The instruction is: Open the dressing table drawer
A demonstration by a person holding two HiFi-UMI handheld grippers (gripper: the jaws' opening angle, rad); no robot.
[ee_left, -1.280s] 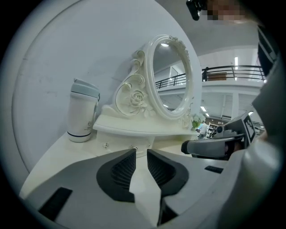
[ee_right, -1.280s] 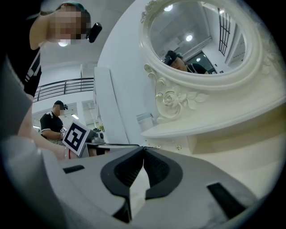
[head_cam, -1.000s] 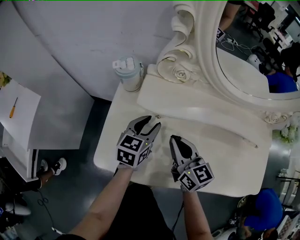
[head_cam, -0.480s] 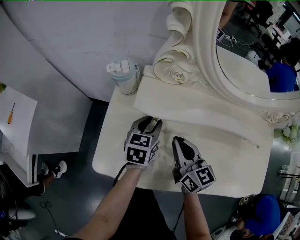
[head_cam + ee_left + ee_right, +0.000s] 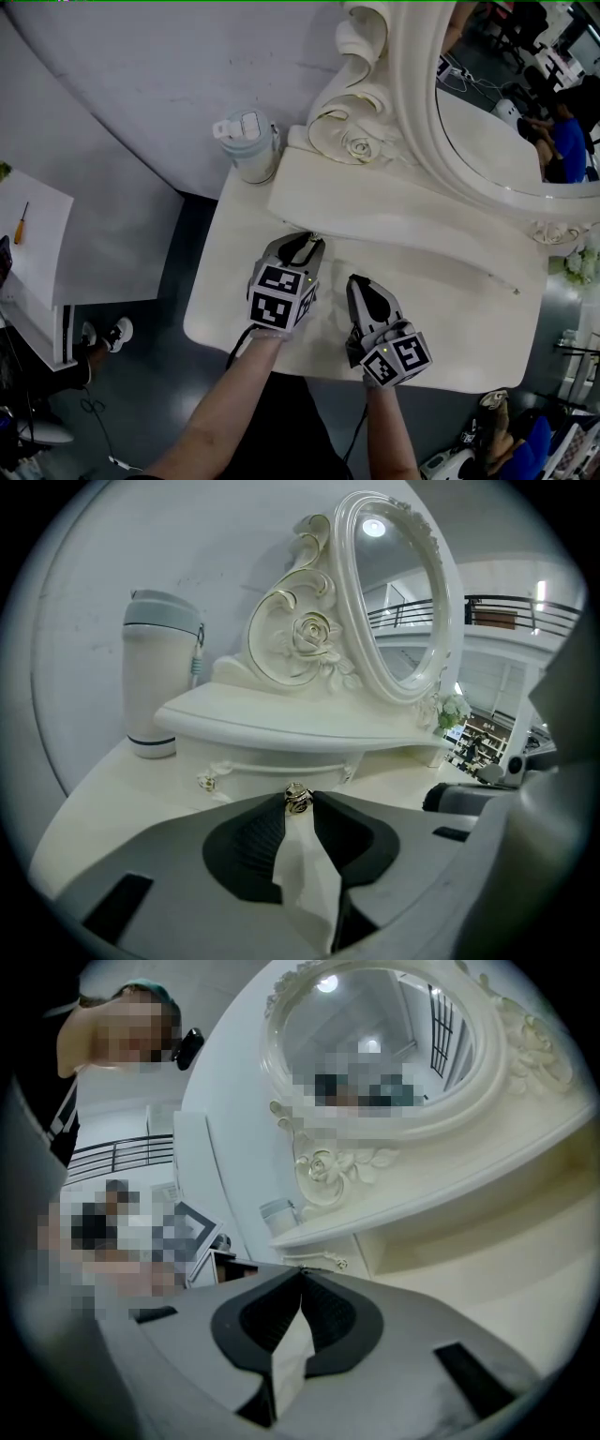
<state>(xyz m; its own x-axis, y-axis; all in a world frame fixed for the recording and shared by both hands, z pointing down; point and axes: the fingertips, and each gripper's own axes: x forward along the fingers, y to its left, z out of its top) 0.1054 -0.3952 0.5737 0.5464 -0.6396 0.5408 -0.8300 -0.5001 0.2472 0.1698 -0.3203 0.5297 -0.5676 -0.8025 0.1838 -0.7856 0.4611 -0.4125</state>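
Fingers [image 5: 255, 838] of the left gripper [image 5: 303, 244] have just been closing and are now clenched on the small gold drawer knob [image 5: 298, 799], which sits pinched between their very tips. To the left of these fingers and further back, a pale tumbler [image 5: 159, 686] stands upright at the corner of the dressing table [image 5: 216, 309], well apart from the grip. Bare tabletop runs from the fingers' left side out to the table's rounded edge. Straight ahead of the tips is the drawer [image 5: 277, 764], its front closed under the raised shelf [image 5: 281, 726], whose lip overhangs the knob from above. A second small knob [image 5: 208, 781] shows on the drawer front just left of the tips.

Just to the right, the right gripper [image 5: 357, 281] rests over the tabletop, near the left one but not touching it. Its fingers [image 5: 330, 1321] are drawn together with nothing between them. Open tabletop stretches right of them toward the far edge. The oval mirror [image 5: 487, 122] rises behind the shelf, beyond and right of both grippers.
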